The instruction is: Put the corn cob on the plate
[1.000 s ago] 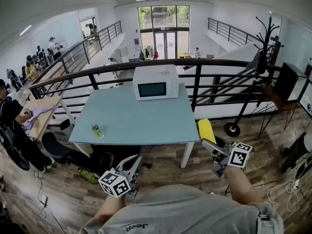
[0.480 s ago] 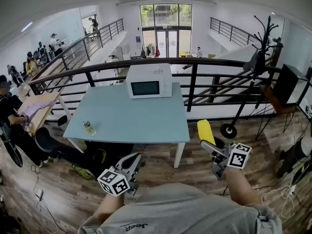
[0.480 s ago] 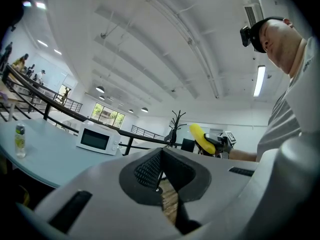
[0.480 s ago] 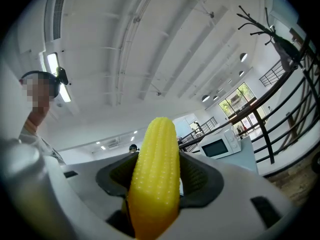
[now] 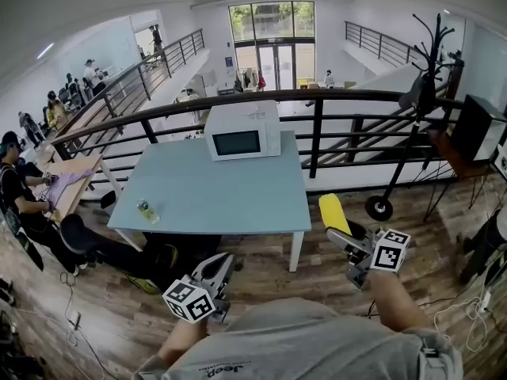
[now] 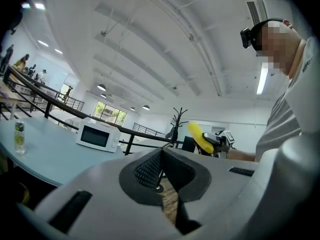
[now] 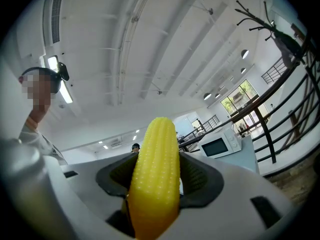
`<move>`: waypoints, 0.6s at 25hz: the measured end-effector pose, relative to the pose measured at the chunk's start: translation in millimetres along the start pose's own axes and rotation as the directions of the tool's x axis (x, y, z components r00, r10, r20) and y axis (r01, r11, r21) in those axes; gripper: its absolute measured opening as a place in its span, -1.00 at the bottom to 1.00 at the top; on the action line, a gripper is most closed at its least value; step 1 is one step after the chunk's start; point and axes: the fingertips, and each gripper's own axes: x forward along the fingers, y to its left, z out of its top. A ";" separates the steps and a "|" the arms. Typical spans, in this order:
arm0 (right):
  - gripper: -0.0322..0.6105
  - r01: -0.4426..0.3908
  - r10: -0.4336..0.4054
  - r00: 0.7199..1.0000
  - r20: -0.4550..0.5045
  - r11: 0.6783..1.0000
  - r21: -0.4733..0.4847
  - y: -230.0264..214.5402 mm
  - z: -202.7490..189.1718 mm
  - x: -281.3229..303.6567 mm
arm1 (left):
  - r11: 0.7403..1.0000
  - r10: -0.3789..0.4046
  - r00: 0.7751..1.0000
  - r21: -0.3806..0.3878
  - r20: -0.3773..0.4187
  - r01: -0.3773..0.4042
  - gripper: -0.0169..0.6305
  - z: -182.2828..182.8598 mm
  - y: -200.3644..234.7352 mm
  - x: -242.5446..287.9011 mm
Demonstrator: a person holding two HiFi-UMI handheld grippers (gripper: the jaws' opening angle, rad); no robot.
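Observation:
The yellow corn cob (image 5: 334, 212) stands up between the jaws of my right gripper (image 5: 342, 233), which is shut on it at my lower right, over the wooden floor and short of the table. In the right gripper view the corn cob (image 7: 155, 174) fills the gap between the dark pads (image 7: 200, 176). My left gripper (image 5: 221, 261) is held low at my left, level, its jaws closed together with nothing in them. From the left gripper view (image 6: 161, 154) the corn cob (image 6: 199, 137) shows off to the right. No plate shows in any view.
A light-blue table (image 5: 214, 200) stands ahead with a white microwave (image 5: 242, 131) at its far edge and a small bottle (image 5: 145, 210) at its near left. A black railing (image 5: 317, 109) runs behind it, with a coat stand (image 5: 418, 93) to the right. People sit at a desk (image 5: 67, 182) on the left, and bags (image 5: 154, 275) lie under the table.
The table and microwave have slid slightly left in the head view. Both grippers keep their pose, and the corn cob stays in the right gripper.

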 end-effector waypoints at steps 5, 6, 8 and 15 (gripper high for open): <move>-0.10 0.035 -0.035 0.999 0.008 0.999 -0.011 -11.7 -0.2 28.6 | 1.000 -0.028 1.000 -0.009 0.003 0.028 -0.89 8.9 38.7 8.6; -0.10 0.047 -0.047 0.999 0.010 0.999 -0.013 -13.8 0.3 37.3 | 0.999 -0.038 0.999 -0.009 0.003 0.038 -0.89 12.1 49.2 10.5; -0.10 0.069 -0.069 0.997 0.018 0.998 -0.010 -17.5 2.5 57.4 | 0.998 -0.059 0.998 -0.014 0.003 0.059 -0.89 20.7 72.6 14.7; -0.10 0.114 -0.112 0.993 0.048 0.993 -0.039 -19.2 12.5 144.8 | 0.991 -0.131 0.991 -0.007 -0.007 0.131 -0.89 64.5 161.2 25.0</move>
